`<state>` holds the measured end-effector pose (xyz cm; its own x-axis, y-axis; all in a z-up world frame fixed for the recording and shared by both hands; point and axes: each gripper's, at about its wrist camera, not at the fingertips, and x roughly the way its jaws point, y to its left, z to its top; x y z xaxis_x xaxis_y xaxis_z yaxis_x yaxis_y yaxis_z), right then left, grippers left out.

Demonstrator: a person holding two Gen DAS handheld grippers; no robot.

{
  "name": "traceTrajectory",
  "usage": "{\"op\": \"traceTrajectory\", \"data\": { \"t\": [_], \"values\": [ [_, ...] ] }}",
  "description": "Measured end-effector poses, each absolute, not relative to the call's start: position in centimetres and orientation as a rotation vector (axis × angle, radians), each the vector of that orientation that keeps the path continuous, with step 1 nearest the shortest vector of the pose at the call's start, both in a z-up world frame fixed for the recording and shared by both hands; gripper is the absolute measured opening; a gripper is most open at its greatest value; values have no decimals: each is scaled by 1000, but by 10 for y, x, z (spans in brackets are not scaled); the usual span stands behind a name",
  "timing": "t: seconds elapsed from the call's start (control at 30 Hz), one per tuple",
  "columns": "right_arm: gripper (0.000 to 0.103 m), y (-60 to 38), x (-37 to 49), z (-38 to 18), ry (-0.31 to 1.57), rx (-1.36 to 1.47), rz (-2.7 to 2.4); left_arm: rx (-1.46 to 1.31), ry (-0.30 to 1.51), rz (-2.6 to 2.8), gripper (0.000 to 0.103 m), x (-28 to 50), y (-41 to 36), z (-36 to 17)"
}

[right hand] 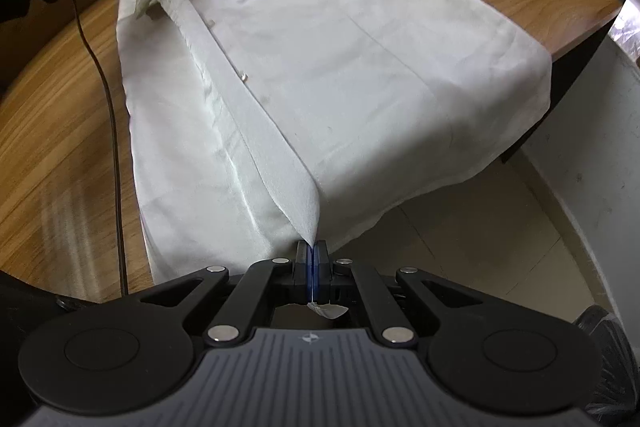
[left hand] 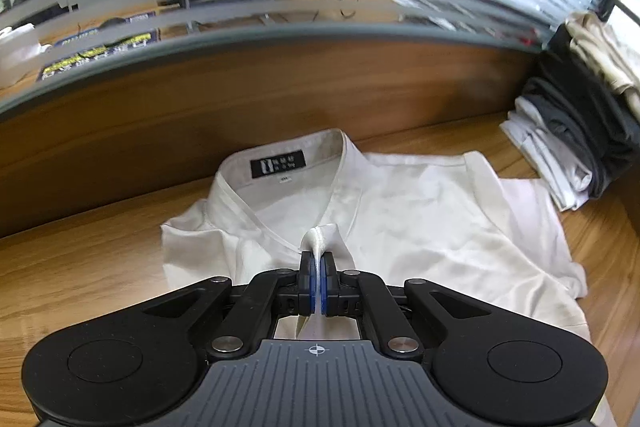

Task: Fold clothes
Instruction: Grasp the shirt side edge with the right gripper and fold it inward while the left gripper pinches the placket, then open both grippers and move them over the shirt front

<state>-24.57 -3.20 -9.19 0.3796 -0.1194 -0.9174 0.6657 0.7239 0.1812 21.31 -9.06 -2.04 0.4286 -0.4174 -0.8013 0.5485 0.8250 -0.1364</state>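
The white shirt (right hand: 320,67) lies flat on the wooden table (right hand: 60,99), filling the centre of the right wrist view. Its long axis runs from the collar at upper left to the hem at lower centre, where the hem overhangs the table edge. The left gripper (left hand: 318,263) is clamped fully onto the placket fabric below the collar. The right gripper (right hand: 311,255) is clamped fully onto the placket's hem corner. Holding both ends probably keeps this front edge taut for a straight lengthwise fold.

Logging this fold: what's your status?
Left gripper shut on shirt collar. Right gripper shut on hem. Clothes pile off to side.
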Motion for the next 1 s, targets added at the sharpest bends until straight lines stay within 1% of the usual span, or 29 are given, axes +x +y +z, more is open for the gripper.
{"op": "traceTrajectory", "data": {
  "t": [0.07, 0.1, 0.17, 0.23, 0.37, 0.43, 0.53, 0.63, 0.8, 0.93, 1.0],
  "values": [
    [1, -34, -245, -95, 1080, 609, -541, 171, 969, -608, 6, 215, -100, -26],
    [1, -35, -244, -97, 1083, 615, -541, 173, 977, -614, 9, 215, -103, -28],
    [1, -35, -244, -98, 1087, 623, -540, 170, 987, -637, 11, 215, -109, -30],
    [1, -36, -243, -99, 1092, 626, -540, 153, 990, -675, 20, 214, -115, -29],
    [3, -37, -243, -98, 1096, 619, -542, 101, 989, -762, 32, 208, -121, -20],
    [3, -39, -243, -96, 1094, 614, -543, 88, 988, -799, 45, 204, -121, -13],
    [12, -44, -245, -90, 1085, 599, -549, 116, 968, -805, 46, 196, -114, -3],
    [18, -51, -249, -81, 1069, 577, -551, 150, 984, -778, 47, 190, -99, 1],
    [24, -65, -260, -65, 1046, 549, -546, 144, 1047, -704, 47, 177, -60, -10],
    [30, -76, -275, -55, 1039, 527, -542, 64, 1129, -644, 47, 165, -34, -26],
    [31, -81, -285, -52, 1039, 519, -547, 8, 1165, -628, 48, 158, -24, -34]
  ]
}}
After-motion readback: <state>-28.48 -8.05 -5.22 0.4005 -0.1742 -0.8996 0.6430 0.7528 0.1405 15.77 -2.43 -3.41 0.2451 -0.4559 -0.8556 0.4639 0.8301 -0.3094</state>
